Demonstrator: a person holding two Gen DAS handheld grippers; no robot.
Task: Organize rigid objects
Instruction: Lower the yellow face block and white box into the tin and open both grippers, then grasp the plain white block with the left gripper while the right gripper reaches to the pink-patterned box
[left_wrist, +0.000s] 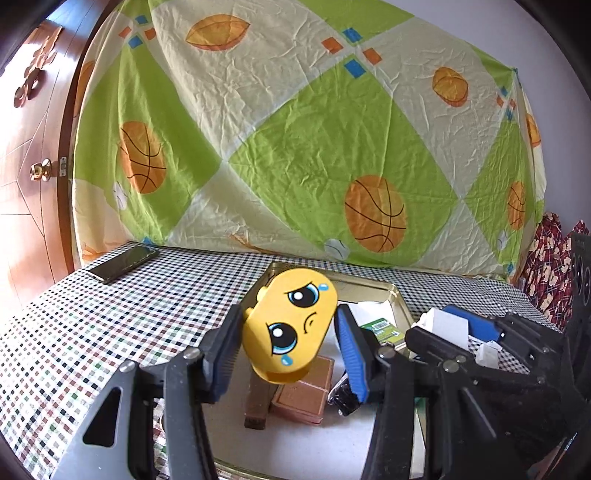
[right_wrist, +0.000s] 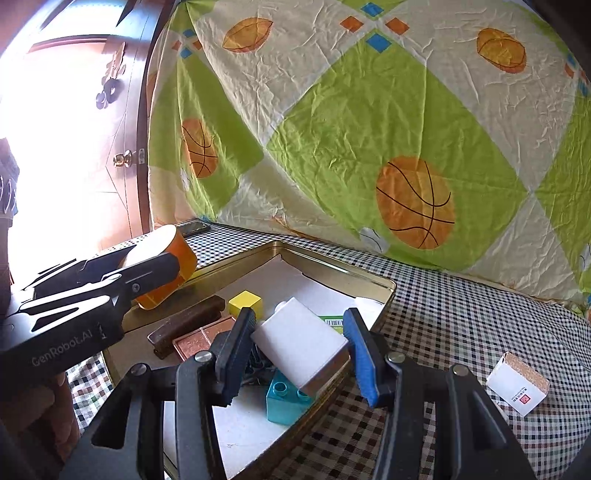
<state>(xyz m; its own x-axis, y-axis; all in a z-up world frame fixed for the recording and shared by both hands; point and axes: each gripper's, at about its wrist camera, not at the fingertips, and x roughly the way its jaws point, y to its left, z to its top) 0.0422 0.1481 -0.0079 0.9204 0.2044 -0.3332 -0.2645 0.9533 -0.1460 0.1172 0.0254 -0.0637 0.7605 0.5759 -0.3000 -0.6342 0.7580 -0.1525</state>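
Yellow toy, left wrist view: the toy (left_wrist: 290, 325) with a crying cartoon face is clamped between the left gripper (left_wrist: 286, 349) pads, above the tray (left_wrist: 400, 301).
Tray contents: a brown bar (left_wrist: 256, 402) and a copper-pink tin (left_wrist: 304, 395) lie under the toy.
Phone: the phone (left_wrist: 123, 263) lies at the table's (left_wrist: 74, 332) far left corner.
White block, right wrist view: the right gripper (right_wrist: 299, 350) pinches a white block (right_wrist: 301, 349) over the tray's near right edge.
Below it: a teal brick (right_wrist: 286, 402); farther in, a yellow cube (right_wrist: 245, 302).
Small box: the small box (right_wrist: 517, 384) lies on the cloth, right of the tray.
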